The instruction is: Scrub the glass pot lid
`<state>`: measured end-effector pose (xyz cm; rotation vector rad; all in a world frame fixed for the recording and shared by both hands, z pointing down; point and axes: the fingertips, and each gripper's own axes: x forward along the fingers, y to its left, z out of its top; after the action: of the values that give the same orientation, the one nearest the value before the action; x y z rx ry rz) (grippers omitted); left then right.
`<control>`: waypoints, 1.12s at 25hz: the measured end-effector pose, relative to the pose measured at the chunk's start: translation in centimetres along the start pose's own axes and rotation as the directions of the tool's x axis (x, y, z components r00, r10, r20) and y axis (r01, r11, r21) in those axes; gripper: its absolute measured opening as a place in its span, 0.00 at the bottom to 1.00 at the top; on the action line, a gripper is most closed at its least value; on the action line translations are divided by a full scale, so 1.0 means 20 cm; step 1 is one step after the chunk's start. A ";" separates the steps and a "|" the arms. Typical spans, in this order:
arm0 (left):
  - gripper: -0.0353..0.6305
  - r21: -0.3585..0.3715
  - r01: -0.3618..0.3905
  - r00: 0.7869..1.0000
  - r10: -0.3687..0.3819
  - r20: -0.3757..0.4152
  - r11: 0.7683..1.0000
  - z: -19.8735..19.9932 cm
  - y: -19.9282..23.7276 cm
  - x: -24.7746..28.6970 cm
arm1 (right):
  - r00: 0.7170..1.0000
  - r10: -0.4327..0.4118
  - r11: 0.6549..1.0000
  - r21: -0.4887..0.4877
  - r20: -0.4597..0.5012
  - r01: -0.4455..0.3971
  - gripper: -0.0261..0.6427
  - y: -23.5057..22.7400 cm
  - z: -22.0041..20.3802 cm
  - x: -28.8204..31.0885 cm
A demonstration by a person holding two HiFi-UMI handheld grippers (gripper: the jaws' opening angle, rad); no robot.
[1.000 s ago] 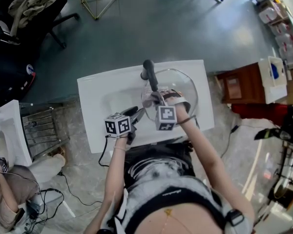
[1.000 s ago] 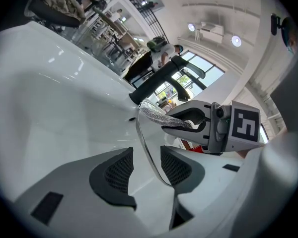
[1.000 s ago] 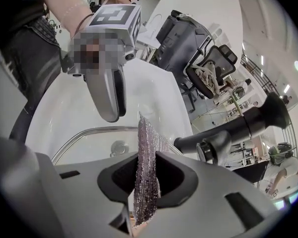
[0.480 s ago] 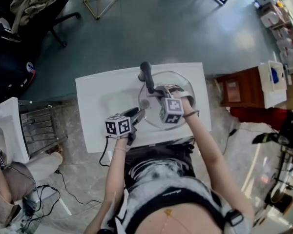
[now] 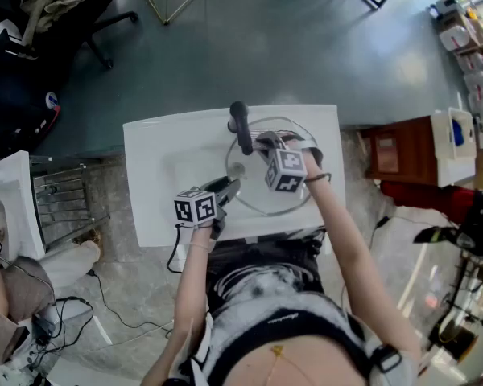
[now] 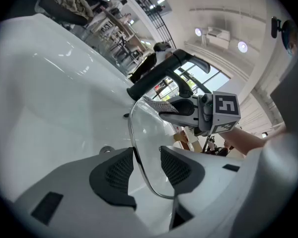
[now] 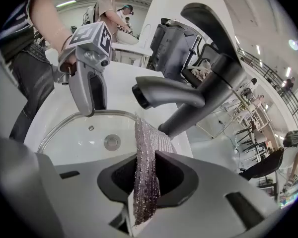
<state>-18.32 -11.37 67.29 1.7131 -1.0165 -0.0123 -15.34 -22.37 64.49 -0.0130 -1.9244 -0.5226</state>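
A white sink is seen from above, set in a white counter, with a black faucet at its far edge; the glass pot lid is held over the basin, just in front of the faucet, and is tilted rather than laid flat. The lid is gripped at its near-left edge by the left gripper. In the left gripper view the metal rim is seen passing between the two dark pads, which are drawn in on it at a fairly wide setting; the left pad is pressed to the rim and the domed glass lies against the right one.

The right gripper is pointed steeply down at the far side of the lid, close beside the faucet. Its jaws are closed on a silvery mesh scrub cloth, which is pinched between the pads and stands out beyond them as a narrow upright strip. The free end of the cloth is laid against the glass near the lid's far rim; whether it is pressed firmly cannot be told.

In the right gripper view the sink drain is seen through the clear glass, and the left gripper's jaws are seen at the opposite rim. The two grippers are kept apart, on opposite sides of the lid.
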 end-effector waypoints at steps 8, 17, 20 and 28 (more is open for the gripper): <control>0.32 -0.008 -0.025 1.000 0.026 0.016 1.000 -0.01 0.01 -0.01 | 0.999 -0.027 0.996 0.081 -0.040 0.030 0.16 -0.07 -0.14 -0.01; 0.32 0.009 -0.058 0.998 0.058 0.007 0.998 -0.03 0.01 0.01 | 0.999 -0.045 0.975 0.214 -0.032 0.050 0.16 -0.08 -0.29 -0.07; 0.32 0.018 -0.073 0.997 0.073 0.000 0.997 -0.04 0.02 0.01 | 0.998 -0.052 0.969 0.241 -0.034 0.058 0.16 -0.06 -0.34 -0.09; 0.32 0.038 -0.093 0.996 0.094 -0.007 0.995 -0.06 0.01 0.02 | 0.997 -0.073 0.944 0.320 -0.037 0.081 0.16 -0.01 -0.46 -0.16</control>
<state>-17.66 -10.74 68.17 1.6962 -1.0953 0.0752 -5.97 -25.16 64.61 0.2790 -1.9718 -0.2531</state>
